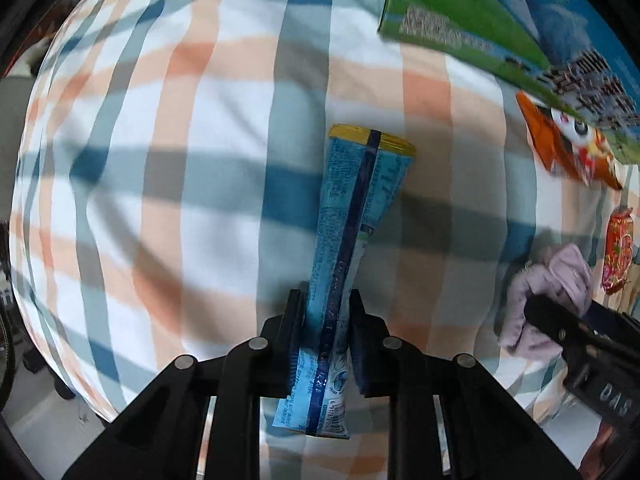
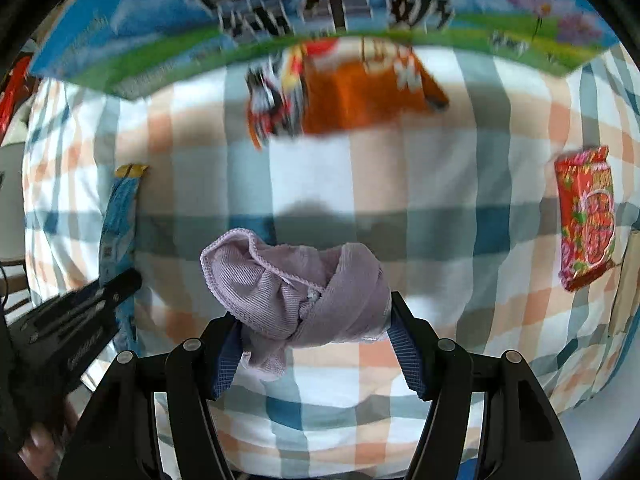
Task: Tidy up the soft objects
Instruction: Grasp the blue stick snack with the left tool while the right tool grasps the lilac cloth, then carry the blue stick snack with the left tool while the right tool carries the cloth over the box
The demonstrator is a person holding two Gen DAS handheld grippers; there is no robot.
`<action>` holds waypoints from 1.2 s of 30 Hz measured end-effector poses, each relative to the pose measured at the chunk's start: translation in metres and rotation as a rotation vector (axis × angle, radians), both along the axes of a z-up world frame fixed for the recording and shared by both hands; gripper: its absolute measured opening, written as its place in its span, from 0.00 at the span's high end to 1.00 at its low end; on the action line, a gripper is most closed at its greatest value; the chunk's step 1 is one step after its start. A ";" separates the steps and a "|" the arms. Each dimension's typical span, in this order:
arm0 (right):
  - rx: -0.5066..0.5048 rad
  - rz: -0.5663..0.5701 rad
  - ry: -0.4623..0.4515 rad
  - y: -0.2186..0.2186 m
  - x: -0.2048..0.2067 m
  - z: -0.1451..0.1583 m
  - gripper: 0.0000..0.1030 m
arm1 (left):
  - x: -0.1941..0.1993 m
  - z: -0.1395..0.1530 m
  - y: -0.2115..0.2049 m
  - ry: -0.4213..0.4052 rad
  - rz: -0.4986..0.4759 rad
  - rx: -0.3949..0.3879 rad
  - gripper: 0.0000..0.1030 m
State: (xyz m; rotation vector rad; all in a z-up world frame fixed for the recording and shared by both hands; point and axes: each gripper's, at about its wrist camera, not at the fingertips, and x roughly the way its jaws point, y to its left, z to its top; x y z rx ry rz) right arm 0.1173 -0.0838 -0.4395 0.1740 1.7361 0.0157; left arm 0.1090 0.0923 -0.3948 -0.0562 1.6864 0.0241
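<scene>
Blue snack packet (image 1: 352,240) is being clamped by the left gripper (image 1: 326,344); the right gripper (image 2: 314,344) is gripping a lilac cloth (image 2: 296,284) over the checked worktop (image 1: 160,160).

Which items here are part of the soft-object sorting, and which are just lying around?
In hand:
- blue snack packet, clamped in the left tool
- lilac cloth, gripped by the right tool

Lying about on the checked cloth:
- orange snack bag
- red snack packet
- green-and-blue carton

Plaid tablecloth (image 1: 160,160), printed box (image 2: 280,12) (blue-green)
</scene>
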 end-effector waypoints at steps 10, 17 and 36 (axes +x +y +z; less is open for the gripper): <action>0.003 0.027 -0.047 -0.007 0.001 0.025 0.34 | -0.036 0.023 -0.003 -0.069 0.036 0.001 0.88; 0.008 0.024 -0.056 0.005 -0.001 0.041 0.34 | -0.037 0.041 -0.008 -0.084 0.040 -0.002 0.88; 0.130 -0.064 -0.334 -0.064 0.015 0.212 0.34 | 0.010 0.235 -0.057 -0.373 -0.043 -0.200 0.88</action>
